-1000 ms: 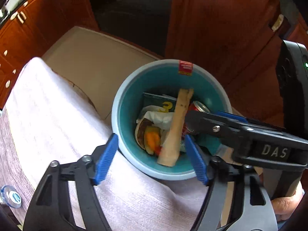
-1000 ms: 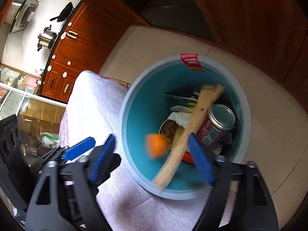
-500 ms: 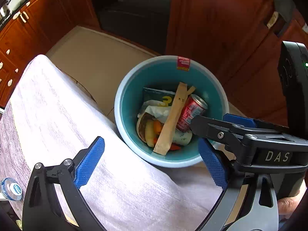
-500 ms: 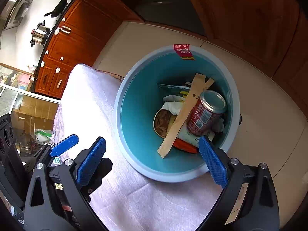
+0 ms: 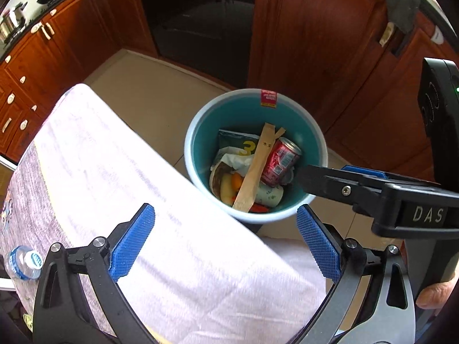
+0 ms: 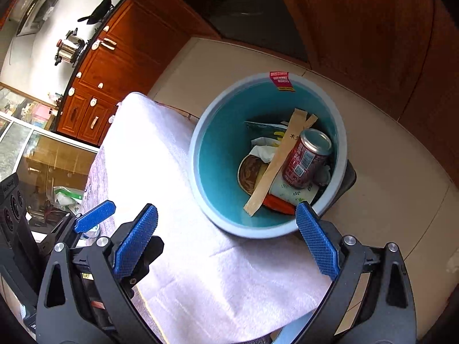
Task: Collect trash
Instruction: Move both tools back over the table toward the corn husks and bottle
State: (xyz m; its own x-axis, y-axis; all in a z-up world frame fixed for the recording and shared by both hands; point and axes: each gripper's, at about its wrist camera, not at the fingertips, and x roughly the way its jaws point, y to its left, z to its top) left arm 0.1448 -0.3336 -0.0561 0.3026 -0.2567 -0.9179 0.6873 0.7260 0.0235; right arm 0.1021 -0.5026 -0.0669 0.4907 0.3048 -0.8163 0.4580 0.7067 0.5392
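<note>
A light blue trash bin [image 5: 200,132] [image 6: 198,149] stands on the floor beside the table. Inside lie a red can [image 5: 279,159] [image 6: 307,157], a paper chopstick sleeve [image 5: 255,169] [image 6: 275,163], an orange scrap [image 5: 236,182], a paper cup [image 5: 268,195], wrappers and tissue. My left gripper [image 5: 225,240] is open and empty above the table's edge. My right gripper [image 6: 226,240] is open and empty, also above the edge; it shows in the left wrist view [image 5: 358,183].
A white cloth [image 5: 143,200] [image 6: 200,272] covers the table. A plastic bottle [image 5: 24,262] lies at its left. Brown cabinets [image 5: 315,43] and a dark oven front surround the beige tiled floor [image 5: 143,91].
An orange scrap and the chopstick sleeve fell into the bin. Both grippers opened wide and drew back and up from the bin.
</note>
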